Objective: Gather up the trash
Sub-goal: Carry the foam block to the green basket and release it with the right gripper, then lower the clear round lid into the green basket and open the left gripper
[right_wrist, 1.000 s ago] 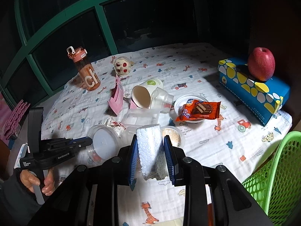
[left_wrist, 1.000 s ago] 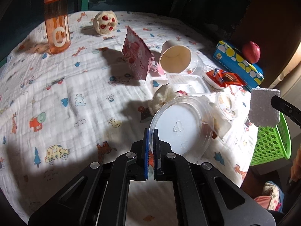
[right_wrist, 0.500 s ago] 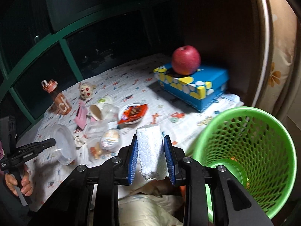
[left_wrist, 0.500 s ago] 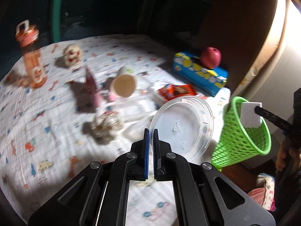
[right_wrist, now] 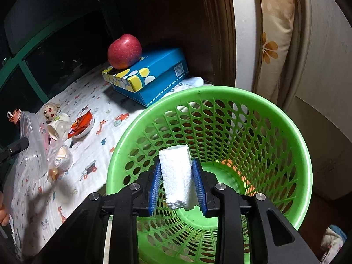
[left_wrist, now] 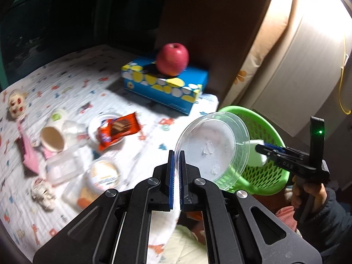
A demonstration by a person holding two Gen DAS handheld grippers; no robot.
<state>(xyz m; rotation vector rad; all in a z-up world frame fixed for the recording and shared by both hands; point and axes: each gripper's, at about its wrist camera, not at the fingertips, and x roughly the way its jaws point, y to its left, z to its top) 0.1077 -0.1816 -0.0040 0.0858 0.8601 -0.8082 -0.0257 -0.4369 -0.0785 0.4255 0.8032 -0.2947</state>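
Note:
My left gripper (left_wrist: pixel 175 160) is shut on the rim of a clear round plastic lid (left_wrist: pixel 213 149), held up beside the green mesh basket (left_wrist: pixel 270 132). In the right wrist view my right gripper (right_wrist: pixel 176 162) hangs over the mouth of the basket (right_wrist: pixel 286 136). Its jaws are opening, and a white foam block (right_wrist: pixel 176 176) sits tilted between them with a gap at the left pad. That foam block (left_wrist: pixel 255 154) also shows behind the lid in the left wrist view. More trash lies on the table: a red snack wrapper (left_wrist: pixel 118 129), a paper cup (left_wrist: pixel 52 140) and clear tubs (left_wrist: pixel 61 169).
A blue tissue box (left_wrist: pixel 167 85) with a red apple (left_wrist: pixel 172 59) on it stands at the table's far edge, close to the basket. A small doll figure (left_wrist: pixel 16 105) and a pink packet (left_wrist: pixel 27 151) lie at the left. A curtain and wall rise behind the basket.
Both grippers swung right from the table to the basket. The right one now hangs over the basket's mouth with wider jaws and a loosened foam block. The left still grips the lid.

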